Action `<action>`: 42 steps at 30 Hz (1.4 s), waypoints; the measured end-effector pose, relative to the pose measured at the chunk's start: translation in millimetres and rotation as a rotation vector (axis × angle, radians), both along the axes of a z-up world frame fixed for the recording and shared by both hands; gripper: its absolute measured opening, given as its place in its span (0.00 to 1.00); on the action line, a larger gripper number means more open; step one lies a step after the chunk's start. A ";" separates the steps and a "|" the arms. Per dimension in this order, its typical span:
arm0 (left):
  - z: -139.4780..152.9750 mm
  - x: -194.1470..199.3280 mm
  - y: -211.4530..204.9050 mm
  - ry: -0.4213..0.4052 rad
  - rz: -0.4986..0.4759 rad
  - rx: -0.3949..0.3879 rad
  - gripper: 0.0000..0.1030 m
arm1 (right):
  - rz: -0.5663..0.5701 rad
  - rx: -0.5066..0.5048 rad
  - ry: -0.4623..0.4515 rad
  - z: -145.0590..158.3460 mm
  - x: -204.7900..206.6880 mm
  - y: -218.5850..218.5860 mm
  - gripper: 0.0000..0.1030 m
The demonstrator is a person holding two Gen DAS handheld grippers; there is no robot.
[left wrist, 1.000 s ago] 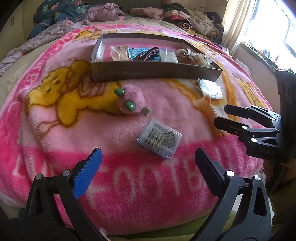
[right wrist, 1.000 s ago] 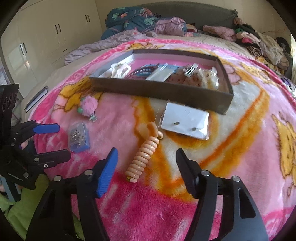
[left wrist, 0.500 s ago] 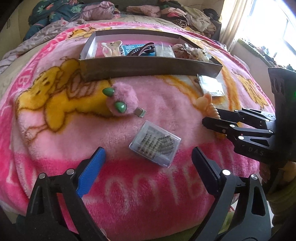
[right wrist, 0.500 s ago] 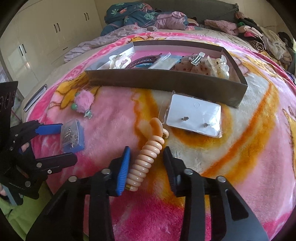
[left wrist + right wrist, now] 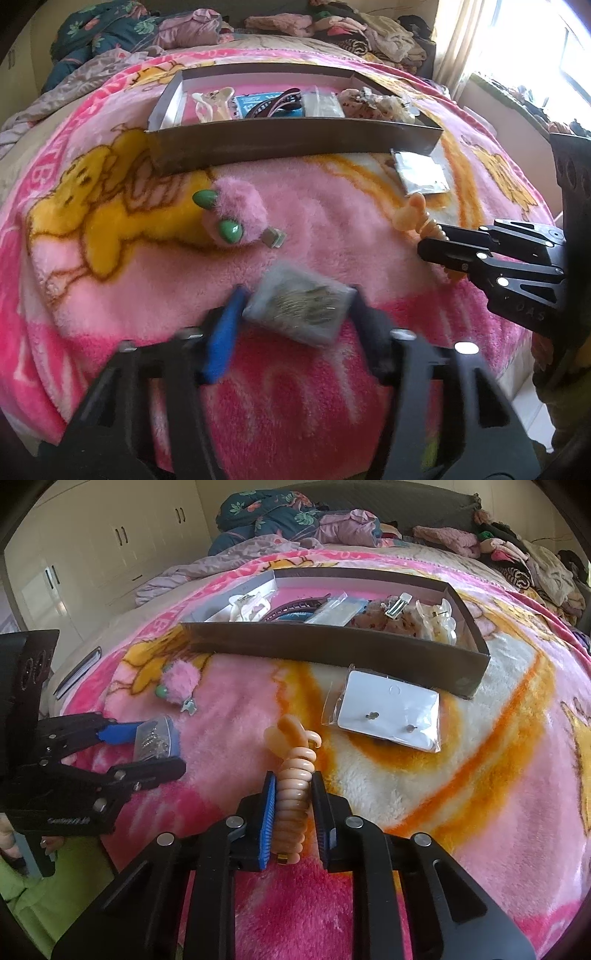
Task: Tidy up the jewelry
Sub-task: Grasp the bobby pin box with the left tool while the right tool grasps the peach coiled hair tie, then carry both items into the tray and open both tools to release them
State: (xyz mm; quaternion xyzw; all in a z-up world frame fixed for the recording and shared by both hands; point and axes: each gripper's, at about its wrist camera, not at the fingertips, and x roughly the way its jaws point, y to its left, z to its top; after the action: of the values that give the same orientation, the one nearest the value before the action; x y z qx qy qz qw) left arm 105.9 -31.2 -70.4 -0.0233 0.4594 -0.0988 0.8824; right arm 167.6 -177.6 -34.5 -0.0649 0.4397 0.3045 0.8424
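since a second ago both grippers have closed in, the left gripper (image 5: 295, 314) now clamping the bead box (image 5: 299, 308) at lower centre and the right gripper (image 5: 293, 812) pinching the coil tie (image 5: 293, 794) at centre, so both look ready to lift toward the tray (image 5: 332, 646) in the upper half.

left claw (image 5: 295, 306) closed on bead box (image 5: 299, 306) (blurred)
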 end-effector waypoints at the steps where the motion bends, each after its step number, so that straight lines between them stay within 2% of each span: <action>1: 0.0 0.0 -0.3 0.000 -0.001 0.002 0.42 | 0.002 0.002 -0.003 1.6 -0.8 0.0 0.18; 9: 11.6 -7.6 1.0 -0.036 -0.010 -0.007 0.42 | 0.013 0.014 -0.034 16.1 -4.2 2.9 0.18; 21: 40.7 -4.3 24.7 -0.092 0.044 -0.056 0.42 | 0.042 0.030 -0.073 36.0 1.8 17.7 0.18; 30: 48.1 11.8 47.3 -0.090 0.091 -0.091 0.42 | 0.043 0.046 -0.081 42.3 15.5 24.3 0.18; 42: 71.0 49.4 47.8 -0.131 0.088 -0.098 0.42 | -0.007 0.083 -0.115 57.6 45.4 15.9 0.18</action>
State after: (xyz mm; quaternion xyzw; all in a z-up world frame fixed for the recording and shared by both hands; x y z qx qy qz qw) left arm 155.3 16.6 0.6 -0.0802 0.3940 -0.0835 0.9118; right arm 213.0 -161.7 23.1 -0.0458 0.3777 0.3152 0.8694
